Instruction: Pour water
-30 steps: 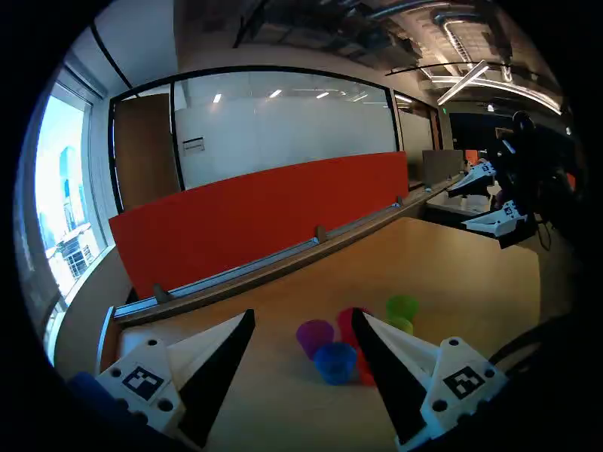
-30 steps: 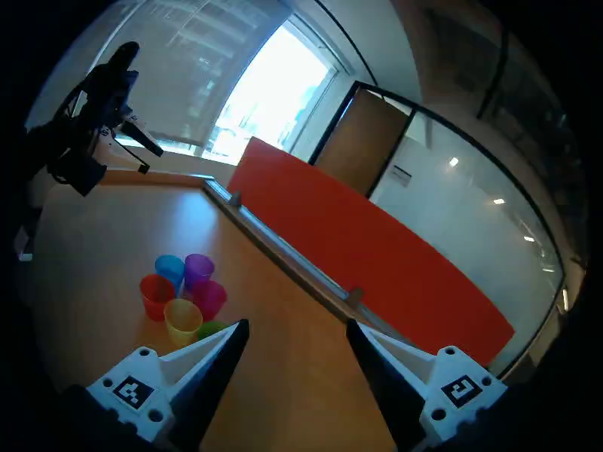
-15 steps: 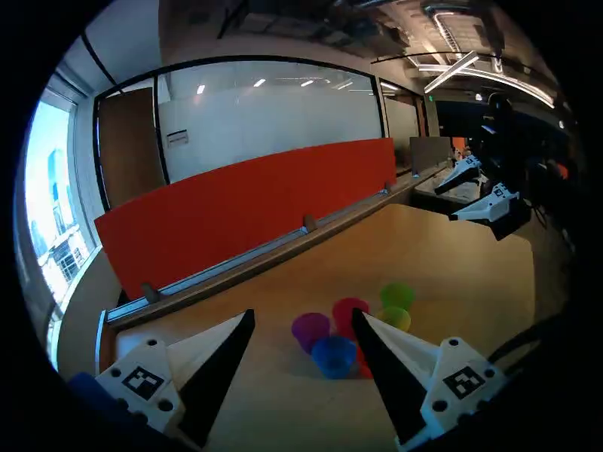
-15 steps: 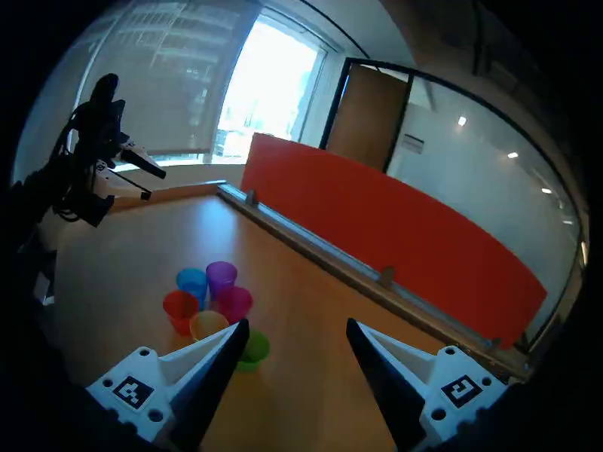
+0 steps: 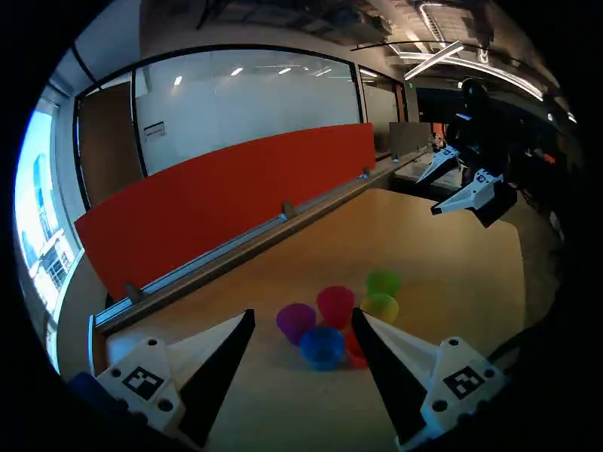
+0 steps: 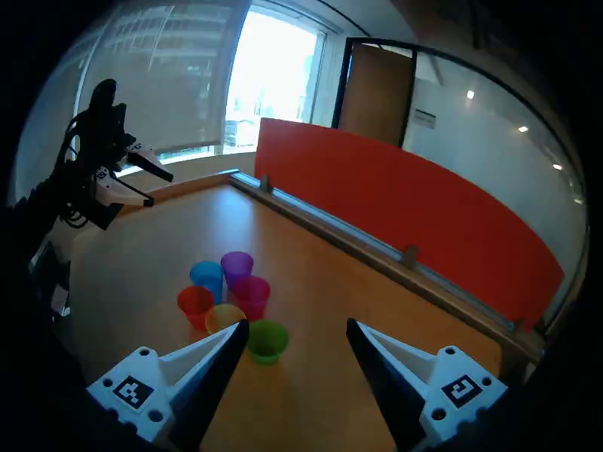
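Several small plastic cups stand clustered on the wooden table [image 5: 452, 286]. In the left gripper view the purple cup [image 5: 295, 322], blue cup [image 5: 322, 346], pink cup [image 5: 335, 303], yellow cup [image 5: 379, 306] and green cup [image 5: 383, 283] sit just beyond my left gripper [image 5: 301, 311], which is open and holds nothing. In the right gripper view the green cup [image 6: 267, 340] is nearest, with the yellow cup [image 6: 223, 316], red cup [image 6: 195, 303], pink cup [image 6: 251, 295], blue cup [image 6: 206, 277] and purple cup [image 6: 237, 267] behind it. My right gripper [image 6: 296, 322] is open and empty. Each gripper hovers above the table, short of the cups.
An orange divider panel [image 5: 226, 196] on a metal rail [image 5: 249, 245] runs along the table's far side. The other gripper [image 5: 471, 197] is held above the far end, and the left one [image 6: 124, 181] appears near a bright window [image 6: 271, 83]. A glass wall and a wooden door stand behind.
In the right gripper view the cups have slid from the lower left toward the middle, and the green cup now stands clear between the fingers. The left gripper view shifted slightly; both grippers stayed open.
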Tool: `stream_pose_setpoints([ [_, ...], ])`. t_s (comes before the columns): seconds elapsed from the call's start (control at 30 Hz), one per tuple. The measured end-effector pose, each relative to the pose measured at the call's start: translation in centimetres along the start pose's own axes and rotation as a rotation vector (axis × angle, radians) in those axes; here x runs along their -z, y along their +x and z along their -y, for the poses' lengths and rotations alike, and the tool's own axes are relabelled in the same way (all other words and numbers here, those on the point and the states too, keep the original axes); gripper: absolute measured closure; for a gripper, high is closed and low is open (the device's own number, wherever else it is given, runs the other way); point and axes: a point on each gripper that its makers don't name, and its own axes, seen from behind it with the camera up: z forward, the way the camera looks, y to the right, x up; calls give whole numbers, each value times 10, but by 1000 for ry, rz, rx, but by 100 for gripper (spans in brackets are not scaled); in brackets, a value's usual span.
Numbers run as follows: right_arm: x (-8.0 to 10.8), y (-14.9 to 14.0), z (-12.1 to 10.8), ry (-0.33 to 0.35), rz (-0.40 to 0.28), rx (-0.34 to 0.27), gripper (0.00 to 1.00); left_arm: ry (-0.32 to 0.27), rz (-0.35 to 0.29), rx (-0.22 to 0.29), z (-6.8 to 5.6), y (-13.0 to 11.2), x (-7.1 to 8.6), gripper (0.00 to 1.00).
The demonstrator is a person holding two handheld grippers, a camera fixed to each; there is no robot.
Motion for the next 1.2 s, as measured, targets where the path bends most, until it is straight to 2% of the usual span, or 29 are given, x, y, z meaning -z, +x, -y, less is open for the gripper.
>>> stream_pose_setpoints([
  [0.77, -29, -14, 11, 89, 58, -8, 0, -54, 66, -33, -3, -24, -23, 5],
  [1.2, -42, -23, 11, 99, 70, -18, 0, -90, 96, -33, -3, -43, -37, 5],
])
